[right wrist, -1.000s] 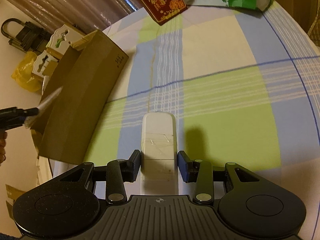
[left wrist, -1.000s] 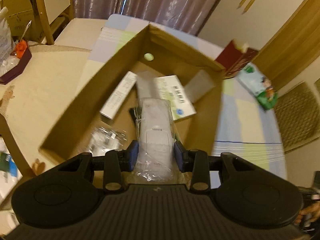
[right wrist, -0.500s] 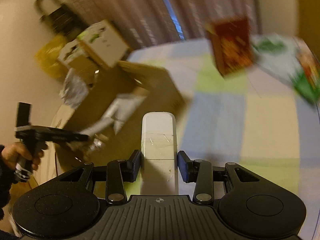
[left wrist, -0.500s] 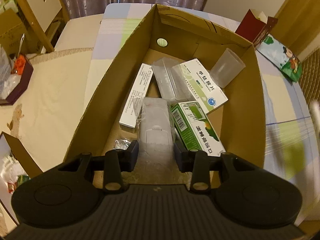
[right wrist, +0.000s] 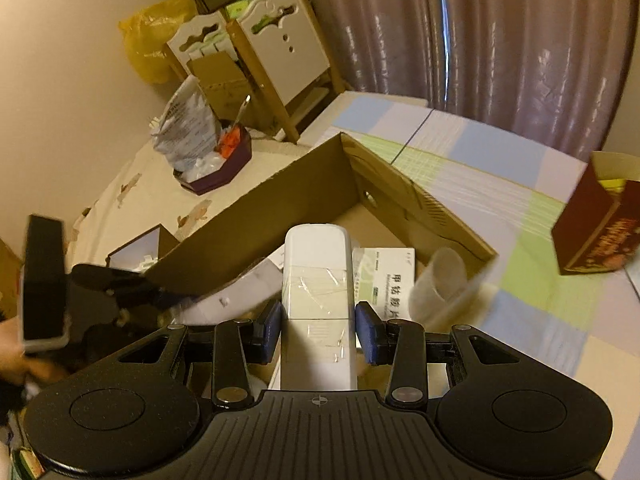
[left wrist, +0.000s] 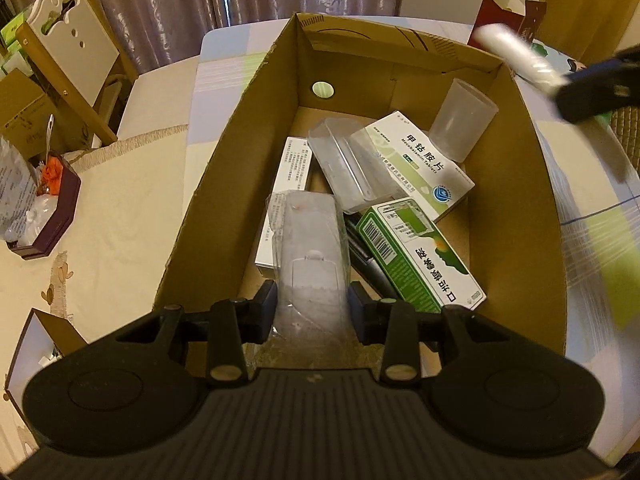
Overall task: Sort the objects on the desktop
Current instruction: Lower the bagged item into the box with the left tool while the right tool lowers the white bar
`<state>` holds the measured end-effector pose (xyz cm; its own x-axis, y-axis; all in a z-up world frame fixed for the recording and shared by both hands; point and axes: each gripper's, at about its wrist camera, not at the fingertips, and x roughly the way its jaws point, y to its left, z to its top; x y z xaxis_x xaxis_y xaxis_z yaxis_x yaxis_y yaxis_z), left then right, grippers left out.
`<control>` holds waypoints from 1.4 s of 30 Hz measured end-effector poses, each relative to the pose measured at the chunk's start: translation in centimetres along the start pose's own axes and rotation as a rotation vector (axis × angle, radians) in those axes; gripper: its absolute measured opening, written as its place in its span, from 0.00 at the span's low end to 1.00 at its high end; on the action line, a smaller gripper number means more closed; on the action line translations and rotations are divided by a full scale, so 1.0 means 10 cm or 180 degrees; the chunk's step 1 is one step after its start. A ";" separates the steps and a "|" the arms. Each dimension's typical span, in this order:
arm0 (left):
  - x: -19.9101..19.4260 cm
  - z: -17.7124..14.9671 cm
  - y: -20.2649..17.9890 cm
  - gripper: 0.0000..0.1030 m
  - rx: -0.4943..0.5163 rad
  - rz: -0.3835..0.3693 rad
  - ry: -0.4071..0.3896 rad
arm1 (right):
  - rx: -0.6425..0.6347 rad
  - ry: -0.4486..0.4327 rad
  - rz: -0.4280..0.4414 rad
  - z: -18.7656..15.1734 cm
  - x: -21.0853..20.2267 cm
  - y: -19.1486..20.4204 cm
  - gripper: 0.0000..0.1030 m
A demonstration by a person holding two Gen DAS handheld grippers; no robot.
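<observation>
The left gripper [left wrist: 312, 300], clamped on a plastic-wrapped remote [left wrist: 308, 256], should lower into the cardboard box [left wrist: 516, 208] below before releasing; the right gripper [right wrist: 318, 322] grips a white remote [right wrist: 318, 276].

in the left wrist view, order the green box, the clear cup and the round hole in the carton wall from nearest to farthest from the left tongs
1. The green box, just right of the left tongs, lying flat in the carton.
2. The clear cup, farther in, at the carton's right wall, lying tilted on a white box.
3. The round hole, in the far end wall, slightly left of centre.
</observation>
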<state>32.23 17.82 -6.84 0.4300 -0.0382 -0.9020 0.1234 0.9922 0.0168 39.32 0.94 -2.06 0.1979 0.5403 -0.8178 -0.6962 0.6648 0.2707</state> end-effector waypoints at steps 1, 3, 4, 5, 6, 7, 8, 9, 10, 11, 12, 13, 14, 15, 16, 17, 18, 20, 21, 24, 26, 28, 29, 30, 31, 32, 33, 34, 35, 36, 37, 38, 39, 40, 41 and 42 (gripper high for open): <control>0.00 0.00 0.01 0.32 -0.0008 -0.0006 -0.0001 | 0.0001 0.0024 -0.0026 0.05 0.06 0.00 0.38; 0.01 0.01 0.01 0.32 -0.0017 -0.0003 -0.0012 | -0.0003 0.0068 -0.0061 0.09 0.18 -0.02 0.38; 0.01 0.01 0.02 0.32 -0.0020 0.0000 -0.0018 | -0.0006 0.0091 -0.0079 0.11 0.25 -0.02 0.38; 0.01 0.01 0.02 0.32 -0.0015 0.0005 -0.0024 | -0.0017 0.0113 -0.0098 0.12 0.30 -0.04 0.38; 0.01 0.01 0.02 0.32 -0.0010 0.0010 -0.0029 | -0.0039 0.0134 -0.0115 0.13 0.35 -0.05 0.38; 0.01 0.01 0.02 0.32 -0.0005 0.0008 -0.0029 | -0.0059 0.0152 -0.0135 0.12 0.35 -0.07 0.38; 0.01 0.01 0.02 0.32 -0.0001 0.0009 -0.0028 | -0.0076 0.0168 -0.0156 0.12 0.39 -0.08 0.38; 0.01 0.01 0.03 0.32 0.0006 0.0013 -0.0028 | -0.0095 0.0178 -0.0172 0.13 0.43 -0.09 0.38; 0.02 0.01 0.03 0.32 0.0012 0.0017 -0.0028 | -0.0112 0.0189 -0.0187 0.13 0.46 -0.10 0.38; 0.02 0.01 0.03 0.32 0.0017 0.0020 -0.0030 | -0.0120 0.0203 -0.0197 0.13 0.49 -0.12 0.38; 0.02 0.01 0.03 0.32 0.0022 0.0024 -0.0032 | -0.0132 0.0216 -0.0208 0.13 0.52 -0.13 0.38; 0.02 0.01 0.03 0.32 0.0027 0.0027 -0.0034 | -0.0164 0.0226 -0.0225 0.13 0.54 -0.13 0.38; 0.02 0.01 0.03 0.32 0.0034 0.0034 -0.0036 | -0.0195 0.0237 -0.0243 0.13 0.57 -0.13 0.38; 0.03 0.01 0.03 0.32 0.0044 0.0042 -0.0039 | -0.0215 0.0250 -0.0251 0.13 0.59 -0.14 0.38; 0.03 0.01 0.03 0.32 0.0054 0.0051 -0.0043 | -0.0234 0.0263 -0.0259 0.12 0.61 -0.14 0.38; 0.04 0.02 0.03 0.32 0.0062 0.0061 -0.0048 | -0.0253 0.0276 -0.0267 0.11 0.63 -0.15 0.38; 0.04 0.02 0.03 0.32 0.0070 0.0070 -0.0053 | -0.0274 0.0289 -0.0276 0.11 0.65 -0.15 0.38; 0.06 0.02 0.03 0.32 0.0079 0.0083 -0.0049 | -0.0324 0.0329 -0.0318 0.08 0.68 -0.17 0.38; 0.07 0.03 0.02 0.32 0.0083 0.0090 -0.0048 | -0.0344 0.0345 -0.0332 0.07 0.70 -0.17 0.38; 0.10 0.03 0.01 0.32 0.0094 0.0103 -0.0045 | -0.0400 0.0378 -0.0383 0.04 0.76 -0.18 0.38; 0.11 0.04 0.01 0.32 0.0089 0.0100 -0.0039 | -0.0444 0.0394 -0.0418 0.04 0.80 -0.18 0.38; 0.12 0.05 0.01 0.32 0.0083 0.0099 -0.0034 | -0.0497 0.0404 -0.0452 0.04 0.82 -0.19 0.38; 0.12 0.06 0.02 0.32 0.0080 0.0099 -0.0033 | -0.0517 0.0406 -0.0465 0.05 0.83 -0.19 0.38; 0.12 0.06 0.02 0.32 0.0077 0.0100 -0.0033 | -0.0536 0.0409 -0.0478 0.06 0.84 -0.20 0.38; 0.12 0.07 0.02 0.32 0.0071 0.0096 -0.0032 | -0.0558 0.0411 -0.0493 0.06 0.85 -0.21 0.38; 0.13 0.08 0.02 0.32 0.0066 0.0093 -0.0031 | -0.0596 0.0408 -0.0521 0.06 0.87 -0.20 0.38; 0.13 0.08 0.03 0.32 0.0061 0.0090 -0.0030 | -0.0629 0.0406 -0.0543 0.07 0.88 -0.20 0.38; 0.13 0.08 0.03 0.32 0.0059 0.0088 -0.0027 | -0.0644 0.0404 -0.0553 0.07 0.89 -0.20 0.38; 0.13 0.09 0.03 0.32 0.0056 0.0086 -0.0024 | -0.0660 0.0403 -0.0563 0.07 0.91 -0.20 0.38; 0.14 0.09 0.03 0.32 0.0053 0.0084 -0.0021 | -0.0676 0.0401 -0.0572 0.07 0.92 -0.20 0.38; 0.14 0.09 0.03 0.32 0.0047 0.0081 -0.0017 | -0.0694 0.0402 -0.0580 0.06 0.94 -0.20 0.38; 0.14 0.09 0.03 0.32 0.0040 0.0079 -0.0013 | -0.0717 0.0409 -0.0598 0.06 0.96 -0.20 0.38; 0.15 0.10 0.03 0.32 0.0034 0.0076 -0.0009 | -0.0740 0.0416 -0.0615 0.05 0.97 -0.20 0.38; 0.15 0.10 0.03 0.32 0.0027 0.0074 -0.0005 | -0.0758 0.0428 -0.0625 0.04 0.99 -0.19 0.38; 0.16 0.10 0.03 0.32 0.0024 0.0070 -0.0003 | -0.0777 0.0438 -0.0635 0.03 1.01 -0.19 0.38; 0.16 0.10 0.03 0.32 0.0020 0.0069 0.0002 | -0.0797 0.0436 -0.0640 0.03 1.02 -0.19 0.38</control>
<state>33.88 17.96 -7.85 0.4321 -0.0165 -0.9017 0.1195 0.9921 0.0391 42.86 5.38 -10.76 0.2656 0.3259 -0.9073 -0.8037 0.5946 -0.0217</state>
